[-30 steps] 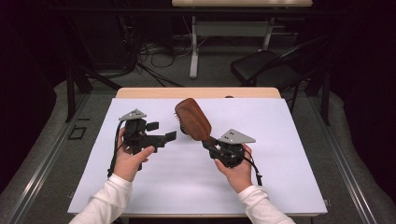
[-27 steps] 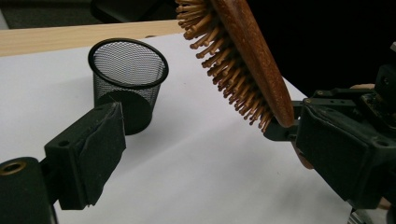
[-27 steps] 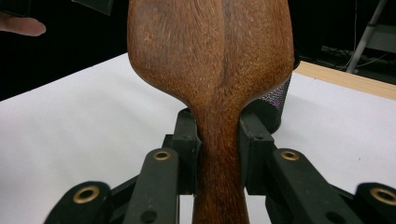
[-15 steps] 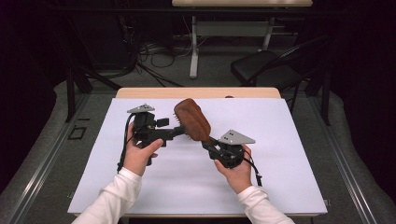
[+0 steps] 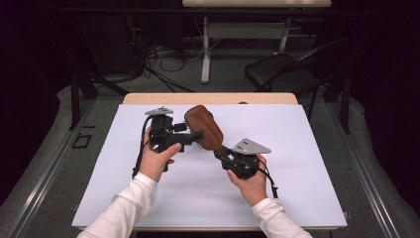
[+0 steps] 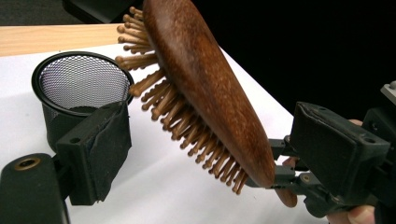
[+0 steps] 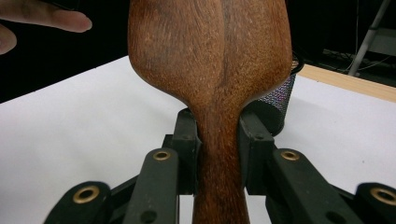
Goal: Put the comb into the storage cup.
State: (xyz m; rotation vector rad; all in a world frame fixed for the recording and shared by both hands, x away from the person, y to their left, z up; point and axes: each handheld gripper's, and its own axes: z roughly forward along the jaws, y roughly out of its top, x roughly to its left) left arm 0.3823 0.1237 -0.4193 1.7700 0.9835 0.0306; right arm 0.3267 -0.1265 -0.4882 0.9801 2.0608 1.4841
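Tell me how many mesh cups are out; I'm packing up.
1: a black mesh cup on the white sheet, behind the wooden hairbrush. More may be hidden.

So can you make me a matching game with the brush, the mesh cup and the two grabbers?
Things:
1. wooden hairbrush
2. black mesh cup
3. left gripper
4. right gripper

States:
A. stands upright on the white table cover
B. jaws apart, one on each side of the brush head, not pressing it
C. held up off the table, bristles toward the cup
D. clamped on the brush handle

Pairs: 1-C, 2-A, 3-B, 4-D
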